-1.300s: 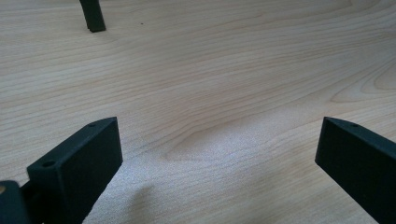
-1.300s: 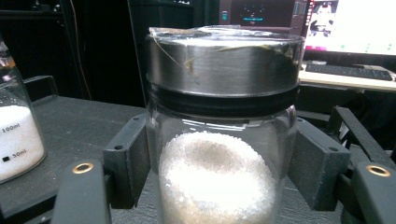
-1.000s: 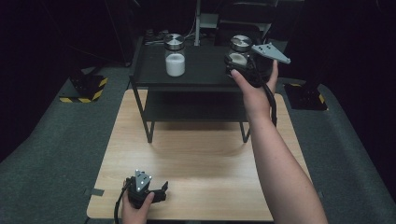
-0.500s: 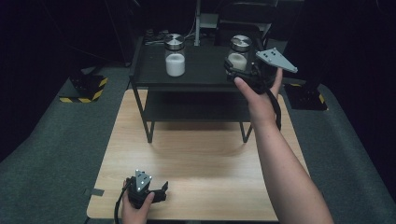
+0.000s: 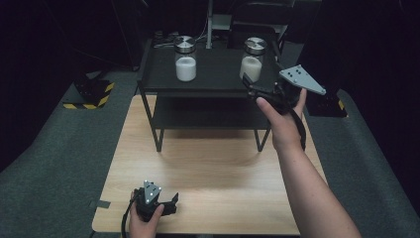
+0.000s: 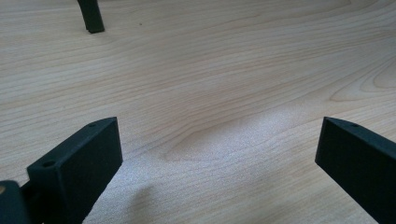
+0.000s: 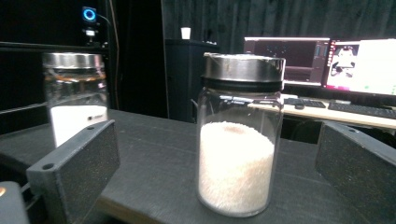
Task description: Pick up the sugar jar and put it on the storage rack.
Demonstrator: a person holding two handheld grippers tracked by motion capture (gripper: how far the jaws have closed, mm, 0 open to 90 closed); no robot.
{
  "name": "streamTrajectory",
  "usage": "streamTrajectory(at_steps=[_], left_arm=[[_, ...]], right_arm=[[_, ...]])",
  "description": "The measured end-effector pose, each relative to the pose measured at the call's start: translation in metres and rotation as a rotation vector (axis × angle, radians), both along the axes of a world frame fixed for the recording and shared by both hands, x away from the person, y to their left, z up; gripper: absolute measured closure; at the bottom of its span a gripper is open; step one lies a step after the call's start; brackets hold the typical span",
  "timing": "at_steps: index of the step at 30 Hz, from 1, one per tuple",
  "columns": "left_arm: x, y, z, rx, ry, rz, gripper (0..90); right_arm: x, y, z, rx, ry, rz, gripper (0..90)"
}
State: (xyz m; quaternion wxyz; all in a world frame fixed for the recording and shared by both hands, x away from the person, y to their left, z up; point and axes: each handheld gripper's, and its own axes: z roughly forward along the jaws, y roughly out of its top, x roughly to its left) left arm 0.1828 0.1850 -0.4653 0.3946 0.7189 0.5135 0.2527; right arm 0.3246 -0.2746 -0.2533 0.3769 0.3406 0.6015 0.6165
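Right gripper (image 5: 251, 90): matte black jaws spread wide, gripping nothing, before a cylindrical glass jar (image 7: 239, 135) with a brushed-metal lid, half full of off-white grains, upright on the black shelf (image 5: 218, 74). A second jar (image 7: 74, 100), holding finer white powder, stands left. Left gripper (image 5: 171, 203): jaws wide apart, low over the pale wood-grain table (image 6: 210, 70). The right gripper view shows lit monitors (image 7: 322, 58) behind.
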Motion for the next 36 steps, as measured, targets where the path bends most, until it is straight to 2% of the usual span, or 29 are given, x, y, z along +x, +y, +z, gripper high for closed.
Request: streamTrajectory(at_steps=[6,17,29,36], left_arm=[[-0.001,0.000,-0.001,0.000,-0.005,0.000,0.8],[-0.001,-0.001,0.000,0.006,-0.006,0.000,0.8],[-0.002,-0.002,-0.001,0.007,-0.011,-0.005,0.8],[-0.002,-0.002,-0.001,0.008,-0.009,-0.004,0.8]], right_arm=[[-0.011,-0.006,-0.009,-0.005,-0.012,0.014,0.3],[-0.037,-0.020,-0.036,-0.016,-0.041,0.049,0.3],[-0.060,-0.039,-0.069,-0.016,-0.036,0.062,0.3],[-0.073,-0.049,-0.085,-0.036,-0.043,0.069,0.3]])
